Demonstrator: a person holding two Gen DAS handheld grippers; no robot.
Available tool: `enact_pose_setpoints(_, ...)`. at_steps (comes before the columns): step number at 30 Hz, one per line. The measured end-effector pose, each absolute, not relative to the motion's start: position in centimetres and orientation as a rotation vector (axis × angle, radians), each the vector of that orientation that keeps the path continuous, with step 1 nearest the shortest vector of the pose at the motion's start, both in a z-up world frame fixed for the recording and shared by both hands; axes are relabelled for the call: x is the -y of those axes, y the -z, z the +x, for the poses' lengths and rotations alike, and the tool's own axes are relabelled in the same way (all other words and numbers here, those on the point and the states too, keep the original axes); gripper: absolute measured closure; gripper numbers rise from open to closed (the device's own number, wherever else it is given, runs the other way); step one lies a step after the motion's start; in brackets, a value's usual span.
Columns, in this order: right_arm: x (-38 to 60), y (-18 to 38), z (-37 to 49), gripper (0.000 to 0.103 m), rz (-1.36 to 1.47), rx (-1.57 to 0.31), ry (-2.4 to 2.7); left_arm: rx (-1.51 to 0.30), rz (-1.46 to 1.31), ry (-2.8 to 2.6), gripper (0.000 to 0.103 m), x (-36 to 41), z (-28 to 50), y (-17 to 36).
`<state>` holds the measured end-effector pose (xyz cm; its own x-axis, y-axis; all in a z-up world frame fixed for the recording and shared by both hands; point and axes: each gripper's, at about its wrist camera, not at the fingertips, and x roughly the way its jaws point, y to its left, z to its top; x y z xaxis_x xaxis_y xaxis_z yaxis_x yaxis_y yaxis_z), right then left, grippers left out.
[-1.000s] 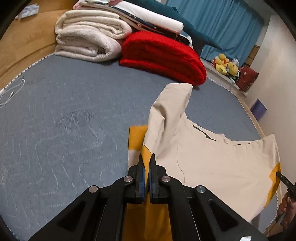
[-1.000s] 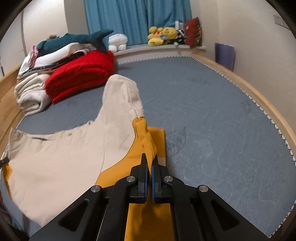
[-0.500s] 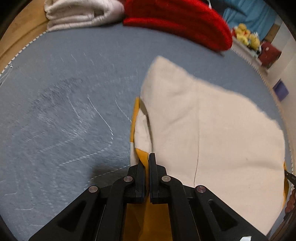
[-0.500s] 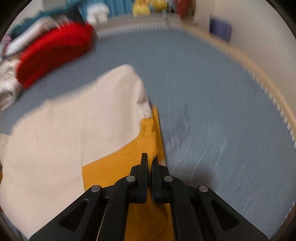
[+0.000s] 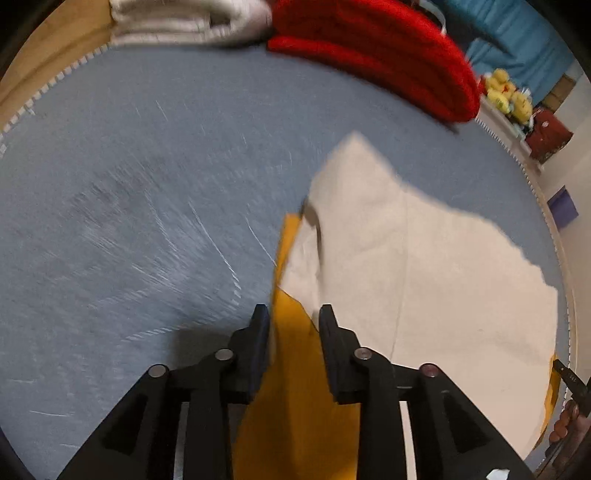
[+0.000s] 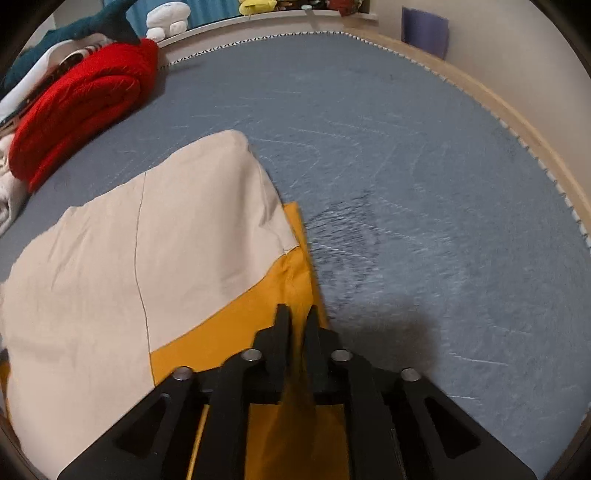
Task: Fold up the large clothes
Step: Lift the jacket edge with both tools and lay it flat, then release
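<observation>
A large cream and mustard-yellow garment [image 5: 424,280] lies flat on the blue-grey quilted mat [image 5: 147,184], its cream part folded over the yellow. My left gripper [image 5: 293,314] is open, its jaws apart over the yellow edge at one corner. In the right wrist view the same garment [image 6: 147,251] spreads to the left. My right gripper [image 6: 297,314] has its jaws slightly apart with yellow fabric between them.
A red folded blanket [image 5: 388,55] and a white one [image 5: 184,18] lie at the mat's far edge. Plush toys [image 5: 509,96] and blue curtains stand beyond. A wooden rim [image 6: 517,129] borders the mat. A person's hand [image 5: 565,424] shows at the right.
Both grippers lowered the garment's edge onto the mat, laying the cream part flat. The left gripper has opened and let go. The right gripper's jaws have parted slightly.
</observation>
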<state>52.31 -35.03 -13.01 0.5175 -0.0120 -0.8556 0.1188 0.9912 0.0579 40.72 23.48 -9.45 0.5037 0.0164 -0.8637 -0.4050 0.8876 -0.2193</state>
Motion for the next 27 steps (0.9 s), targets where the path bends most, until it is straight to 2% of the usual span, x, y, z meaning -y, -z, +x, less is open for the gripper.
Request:
enact_pose_setpoints(1, 35.3, 12.3, 51.7, 0.075, 0.086, -1.008, 0.101, -0.989, -0.42, -0.254, 0.07, -23.6, 39.8, 8.0)
enact_pose_setpoints(2, 35.4, 11.7, 51.2, 0.064, 0.06, -0.992, 0.129, -0.976, -0.421, -0.236, 0.07, -23.7, 39.2, 7.3)
enact_pose_setpoints(3, 35.6, 10.7, 50.5, 0.06, 0.029, -0.968, 0.17, -0.968, -0.423, -0.187, 0.07, -23.5, 38.2, 6.3)
enact_pose_setpoints(6, 36.6, 8.4, 48.2, 0.06, 0.062, -0.91, 0.125, -1.015, -0.396, -0.023, 0.07, -21.9, 36.4, 5.7)
enact_pose_setpoints(9, 36.5, 7.8, 46.2, 0.06, 0.084, -0.928, -0.089, -1.1, -0.198, 0.151, 0.07, -17.9, 34.0, 7.0)
enact_pose_setpoints(11, 36.3, 9.0, 45.5, 0.06, 0.049, -1.012, -0.213, -1.171, -0.082, 0.207, 0.07, -16.0, 32.4, 9.3)
enact_pose_setpoints(13, 35.9, 11.8, 44.5, 0.06, -0.041, -1.147, -0.263, -1.273, 0.018, 0.166, 0.066, -15.5, 30.9, 12.8)
enact_pose_setpoints(16, 36.7, 16.2, 43.3, 0.06, -0.201, -1.299, -0.178, -1.276, -0.022, 0.143, 0.069, -16.4, 30.1, 12.5)
enact_pose_setpoints(19, 38.7, 15.5, 43.5, 0.06, -0.085, -1.306, -0.147, -1.283, -0.043, 0.099, 0.072, -17.3, 29.7, 11.4)
enact_pose_setpoints(24, 39.6, 16.2, 43.9, 0.06, -0.122, -1.352, -0.098, -1.407, -0.029, 0.02, 0.069, -19.0, 28.0, 13.5)
enact_pose_setpoints(27, 40.0, 16.0, 43.9, 0.06, -0.087, -1.378, -0.059, -1.359, 0.036, -0.051, 0.073, -18.3, 27.8, 11.8)
